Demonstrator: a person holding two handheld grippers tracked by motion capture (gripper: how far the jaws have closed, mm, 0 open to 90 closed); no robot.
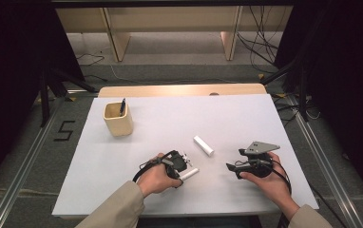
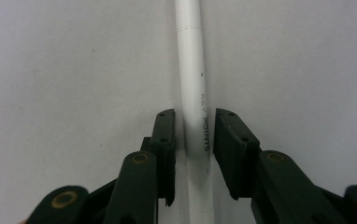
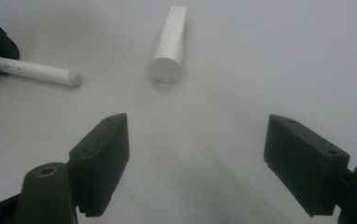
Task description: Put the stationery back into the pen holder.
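A slim white pen (image 2: 193, 79) with small printed lettering lies on the white table sheet (image 1: 246, 118). My left gripper (image 2: 193, 116) points down over it with a jaw on each side of the barrel, and a thin gap shows at each pad. In the high view the left gripper (image 1: 185, 170) is at the front centre, with the pen (image 1: 190, 174) sticking out to the right. A short white cylinder (image 1: 203, 145) lies a little farther back. My right gripper (image 1: 233, 159) is held low at the right, open wide and holding nothing (image 3: 196, 123), facing the cylinder (image 3: 169, 44) and the pen's tip (image 3: 41, 72).
A wooden cup (image 1: 118, 119) with a dark pen standing in it is at the back left of the sheet. The table's wooden edge (image 1: 179, 90) runs along the back. Cables and stand legs lie on the floor beyond.
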